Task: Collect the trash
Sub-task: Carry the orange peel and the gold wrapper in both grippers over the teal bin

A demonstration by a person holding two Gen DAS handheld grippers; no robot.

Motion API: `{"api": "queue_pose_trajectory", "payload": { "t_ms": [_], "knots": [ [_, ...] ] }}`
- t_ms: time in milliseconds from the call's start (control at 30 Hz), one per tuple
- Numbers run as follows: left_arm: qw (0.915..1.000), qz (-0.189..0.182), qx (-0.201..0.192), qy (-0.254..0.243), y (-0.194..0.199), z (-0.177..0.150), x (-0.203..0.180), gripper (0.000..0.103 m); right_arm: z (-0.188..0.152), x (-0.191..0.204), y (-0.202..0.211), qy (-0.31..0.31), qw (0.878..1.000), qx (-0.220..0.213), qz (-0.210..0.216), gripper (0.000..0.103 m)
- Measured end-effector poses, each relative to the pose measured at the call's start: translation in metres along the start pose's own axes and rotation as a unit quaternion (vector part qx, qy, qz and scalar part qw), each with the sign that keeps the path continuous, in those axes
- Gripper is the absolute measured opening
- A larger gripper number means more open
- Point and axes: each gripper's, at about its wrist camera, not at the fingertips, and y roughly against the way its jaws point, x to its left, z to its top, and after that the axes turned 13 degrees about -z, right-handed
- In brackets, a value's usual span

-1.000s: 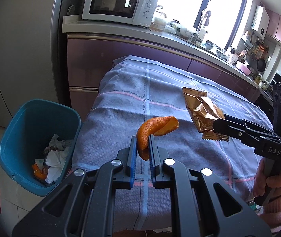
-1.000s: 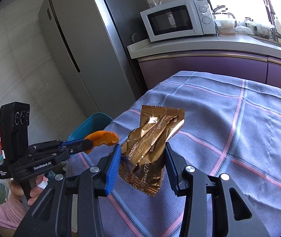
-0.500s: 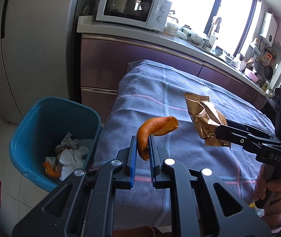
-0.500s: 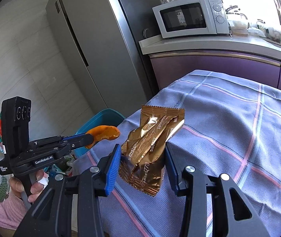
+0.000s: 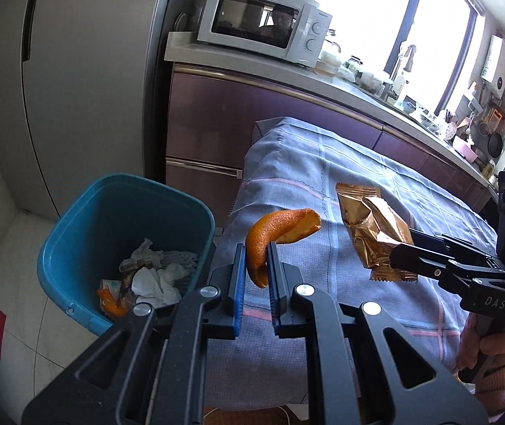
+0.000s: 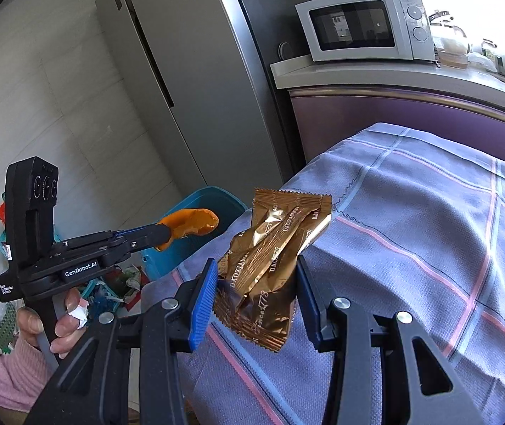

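Note:
My left gripper is shut on a curled orange peel, held in the air over the table's left edge, just right of the blue bin. The same peel shows in the right wrist view, in front of the bin. My right gripper is shut on a crumpled gold snack wrapper, lifted above the cloth. In the left wrist view that wrapper hangs to the right of the peel.
The table wears a grey-blue checked cloth. The bin on the floor holds tissues and peel scraps. Behind stand a fridge, purple cabinets and a microwave. More litter lies on the floor by the person's hand.
Both grippers have carried their loads to the left, toward the bin, which now sits nearer the middle of the left wrist view. Both grips are unchanged.

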Motion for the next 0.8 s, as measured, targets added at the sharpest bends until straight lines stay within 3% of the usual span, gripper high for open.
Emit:
{"api": "queue_pose_trajectory", "payload": {
  "t_ms": [800],
  "knots": [
    [0.9990, 0.031, -0.019, 0.028, 0.017, 0.000, 0.027, 0.012, 0.009, 0.031, -0.015, 0.034, 0.999, 0.005, 0.022, 0.042]
  ]
}}
